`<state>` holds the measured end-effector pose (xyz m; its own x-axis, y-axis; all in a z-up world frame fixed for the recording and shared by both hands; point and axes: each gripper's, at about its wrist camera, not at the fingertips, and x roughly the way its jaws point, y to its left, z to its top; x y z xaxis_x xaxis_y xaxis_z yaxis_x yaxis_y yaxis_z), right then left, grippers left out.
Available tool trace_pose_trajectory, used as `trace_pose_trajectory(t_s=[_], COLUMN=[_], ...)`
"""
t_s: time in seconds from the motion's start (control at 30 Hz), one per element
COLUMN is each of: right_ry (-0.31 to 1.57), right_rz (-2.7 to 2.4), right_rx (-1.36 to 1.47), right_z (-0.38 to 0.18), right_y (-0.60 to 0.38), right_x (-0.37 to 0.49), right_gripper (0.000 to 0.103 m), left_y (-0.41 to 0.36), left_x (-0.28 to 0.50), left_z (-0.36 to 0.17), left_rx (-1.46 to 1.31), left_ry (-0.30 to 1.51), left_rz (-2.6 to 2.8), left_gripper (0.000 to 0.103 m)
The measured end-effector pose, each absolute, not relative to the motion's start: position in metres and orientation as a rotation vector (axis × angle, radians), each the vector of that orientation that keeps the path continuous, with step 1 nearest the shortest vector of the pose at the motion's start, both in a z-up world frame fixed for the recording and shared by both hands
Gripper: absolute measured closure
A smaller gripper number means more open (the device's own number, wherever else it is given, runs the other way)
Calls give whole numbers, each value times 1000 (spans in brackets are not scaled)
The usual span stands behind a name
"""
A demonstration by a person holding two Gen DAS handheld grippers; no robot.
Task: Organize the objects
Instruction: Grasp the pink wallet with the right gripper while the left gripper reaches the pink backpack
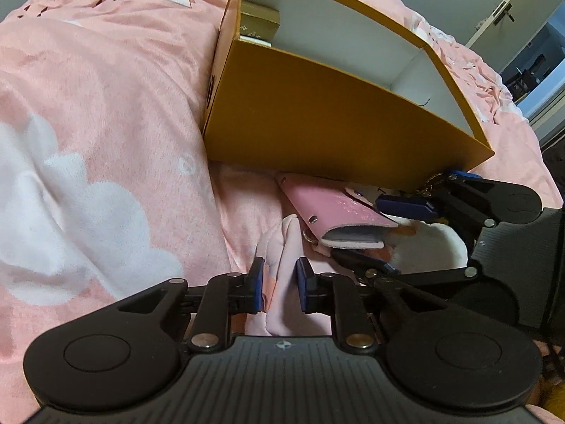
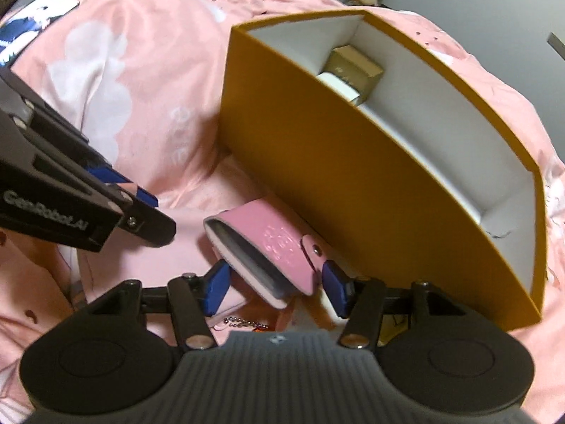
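A pink snap key case [image 2: 268, 243] lies on the bed against the yellow box [image 2: 317, 162], its open end towards me. My right gripper [image 2: 277, 291] stands open around the case, one blue pad on each side. In the left wrist view the same case [image 1: 346, 215] lies just beyond my left gripper [image 1: 280, 284], which is shut on a fold of soft pink cloth [image 1: 282, 247]. The right gripper [image 1: 381, 235] reaches in from the right there. The left gripper [image 2: 148, 208] shows at the left of the right wrist view. Inside the box [image 1: 317, 123] sit a small gold box [image 2: 355, 65] and a white item [image 2: 339, 86].
A pink bedspread with white clouds [image 1: 88, 106] covers everything around. A ball chain [image 2: 240, 323] lies under the right gripper, and a gold key ring [image 1: 432, 180] by the box corner. Something white and plush [image 1: 427, 247] lies beside the case. A door [image 1: 501, 14] stands far right.
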<state>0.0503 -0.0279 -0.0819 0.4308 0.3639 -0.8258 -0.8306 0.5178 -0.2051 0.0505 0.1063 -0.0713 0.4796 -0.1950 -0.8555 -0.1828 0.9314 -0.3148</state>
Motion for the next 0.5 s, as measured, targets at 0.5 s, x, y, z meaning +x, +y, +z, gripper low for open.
trace_pose_trajectory(t_s=[0.5], right_ry=[691], right_rz=[830], right_rx=[-632], right_z=[-36], right_y=[-41], right_x=[27], right_gripper=[82], left_y=[116], left_x=[27], left_z=[-33], left_rx=[-325], left_ry=[990], left_rz=[40], left_gripper=[83])
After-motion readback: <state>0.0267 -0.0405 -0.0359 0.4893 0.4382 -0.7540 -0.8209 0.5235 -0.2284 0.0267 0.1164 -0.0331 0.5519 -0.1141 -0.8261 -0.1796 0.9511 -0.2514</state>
